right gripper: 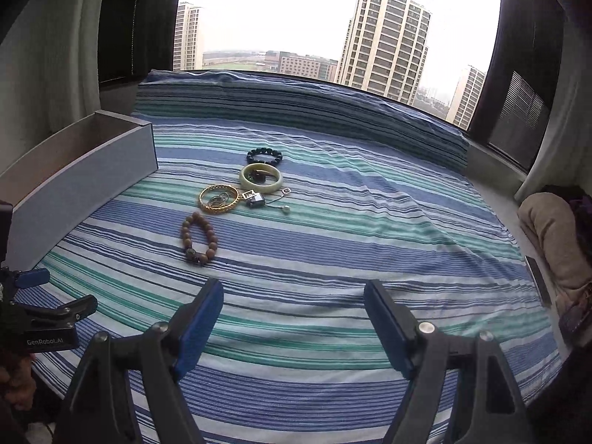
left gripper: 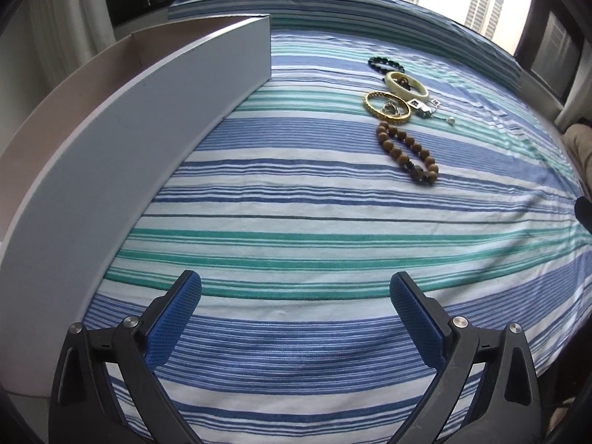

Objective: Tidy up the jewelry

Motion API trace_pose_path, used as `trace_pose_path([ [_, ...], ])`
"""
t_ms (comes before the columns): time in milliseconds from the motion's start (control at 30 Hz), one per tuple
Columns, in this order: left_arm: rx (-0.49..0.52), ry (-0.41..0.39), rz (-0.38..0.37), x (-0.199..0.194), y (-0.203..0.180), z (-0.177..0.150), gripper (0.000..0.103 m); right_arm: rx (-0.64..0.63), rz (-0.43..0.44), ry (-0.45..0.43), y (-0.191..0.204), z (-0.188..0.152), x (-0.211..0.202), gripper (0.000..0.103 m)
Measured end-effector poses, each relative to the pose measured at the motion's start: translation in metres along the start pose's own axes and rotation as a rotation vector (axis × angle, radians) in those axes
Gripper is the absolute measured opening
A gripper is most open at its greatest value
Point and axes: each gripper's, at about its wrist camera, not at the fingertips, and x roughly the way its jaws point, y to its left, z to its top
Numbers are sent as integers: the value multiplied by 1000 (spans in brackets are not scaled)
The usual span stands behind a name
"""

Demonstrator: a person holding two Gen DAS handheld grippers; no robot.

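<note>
Two tongs, both spread wide, nothing between the jaws: left tongs (left gripper: pixel 295 292), right tongs (right gripper: pixel 294 298). Both hover over a striped bedsheet (right gripper: pixel 333 244). Left tongs also show at 9 o'clock in the right view, partly cut off.

Four bracelets in a row, near to far. Wooden bead bracelet (right gripper: pixel 198 238) nearest, well apart from the right tongs at 11 o'clock; from the left tongs it sits at 1 o'clock (left gripper: pixel 407 151). Then gold bangle (right gripper: pixel 219 198) with small silver rings (right gripper: pixel 221 198) inside it, count unclear. Then pale green bangle (right gripper: pixel 261 177) with something small and dark inside, hard to make out. Farthest, dark bead bracelet (right gripper: pixel 265 156).

Small silver pieces (right gripper: pixel 255 198) just beside the gold bangle at 3 o'clock, plus a pearl pin (right gripper: pixel 285 208); too small to tell details.

One long open box (left gripper: pixel 148 111) at 10 o'clock, inside mostly hidden.
</note>
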Motion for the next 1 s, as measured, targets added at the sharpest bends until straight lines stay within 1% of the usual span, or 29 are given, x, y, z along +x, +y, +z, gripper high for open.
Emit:
trace_pose_path([
  [67,21,-25,-10,-1,-6,5,102,24,14,36,-6,-8,8,80],
  [133,19,-28,-67,0,-11,12,102,36,18,64,-9,-16,15,80],
  [200,9,-5,-122,6,-18,22,102,47,24,89,-13,-23,22,80],
  [433,56,8,-144,31,-58,59,101,86,52,132,-27,-34,36,80],
  [533,43,8,-114,47,-68,74,101,107,55,142,-35,-37,41,80],
  [667,11,11,-57,70,-72,84,99,128,62,156,-44,-42,48,80],
  [767,10,16,-21,81,-75,84,96,134,75,167,-47,-45,52,80],
  [867,29,37,13,90,-80,79,90,137,84,179,-49,-48,57,80],
  [933,18,29,-8,87,-77,75,86,142,86,183,-51,-49,59,80],
  [967,11,30,-24,86,-75,74,82,144,84,183,-53,-49,60,80],
  [1000,7,32,-44,86,-73,74,74,148,82,184,-54,-49,61,80],
])
